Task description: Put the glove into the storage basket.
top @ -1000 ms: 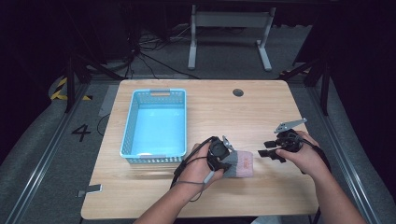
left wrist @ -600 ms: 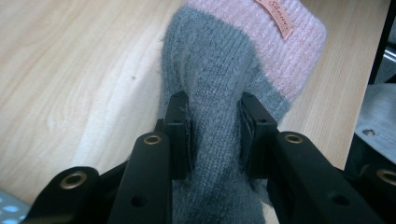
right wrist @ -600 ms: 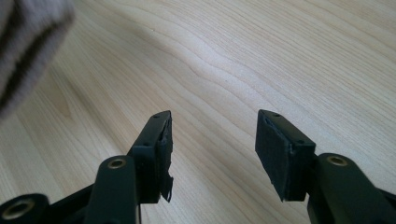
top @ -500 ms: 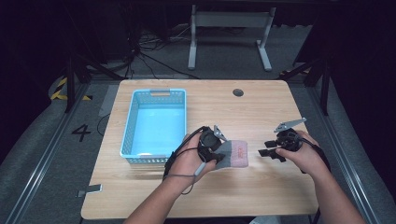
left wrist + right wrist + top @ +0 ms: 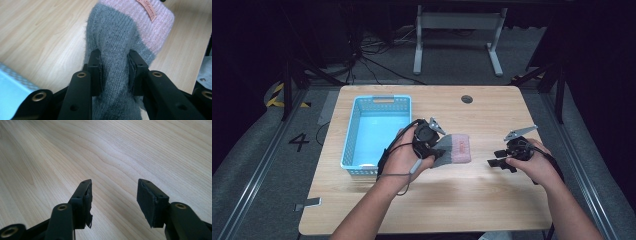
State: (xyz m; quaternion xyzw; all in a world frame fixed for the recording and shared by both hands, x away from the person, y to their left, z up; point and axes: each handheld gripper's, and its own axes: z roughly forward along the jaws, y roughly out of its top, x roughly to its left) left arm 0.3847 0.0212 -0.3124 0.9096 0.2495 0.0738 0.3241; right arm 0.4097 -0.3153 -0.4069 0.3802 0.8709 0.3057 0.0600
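A knitted sock [image 5: 454, 149], grey with a pink cuff and a small label, hangs just above the table's middle. My left gripper [image 5: 439, 152] is shut on its grey part. In the left gripper view both pads [image 5: 96, 72] press into the grey knit of the sock [image 5: 117, 42], and the pink cuff points away from me. My right gripper [image 5: 494, 163] hovers low over the wood at the right, open, with nothing between its fingers. The right gripper view shows the right gripper [image 5: 113, 202] over bare wood.
A light blue plastic basket [image 5: 353, 145] stands on the left half of the wooden table [image 5: 462, 205], close to my left hand. A round cable hole [image 5: 467, 99] lies near the far edge. Dark floor, cables and a metal stand lie beyond the table.
My left gripper has risen and shifted left toward the basket, lifting the sock off the table by its grey end. The right gripper has stayed where it was.
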